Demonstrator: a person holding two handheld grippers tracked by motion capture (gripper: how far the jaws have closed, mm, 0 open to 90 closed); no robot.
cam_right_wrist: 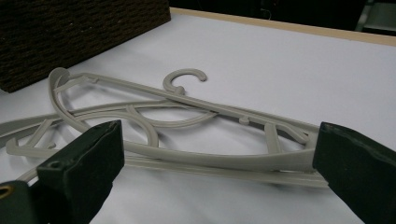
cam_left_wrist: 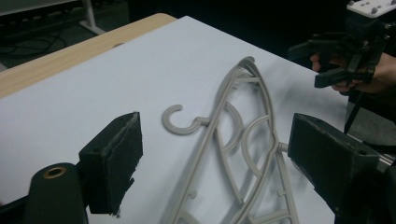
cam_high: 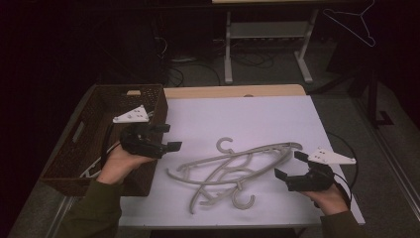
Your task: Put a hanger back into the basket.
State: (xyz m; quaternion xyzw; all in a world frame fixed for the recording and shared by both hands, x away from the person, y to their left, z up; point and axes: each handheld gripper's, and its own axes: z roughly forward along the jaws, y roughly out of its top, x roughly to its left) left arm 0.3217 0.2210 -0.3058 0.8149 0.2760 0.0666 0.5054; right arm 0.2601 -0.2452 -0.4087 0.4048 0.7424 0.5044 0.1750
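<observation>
Two grey hangers [cam_high: 233, 168] lying overlapped mid-table on the white sheet [cam_high: 257, 119], long axes running eight to two o'clock, hooks at twelve and six. Left gripper [cam_high: 168, 139] at nine o'clock by the basket [cam_high: 94, 124], right gripper [cam_high: 287, 166] at four; both sets of jaws spread, pinching nothing.

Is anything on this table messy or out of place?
Yes. The grey hangers lie crossed in a tangle on the white sheet, hooks pointing opposite ways, instead of stacked neatly. Another hanger hangs in the dark background. The woven basket juts over the table's left edge.

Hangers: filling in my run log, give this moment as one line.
hangers: two, overlapping on white sheet | basket: left | left gripper: open, empty | right gripper: open, empty
</observation>
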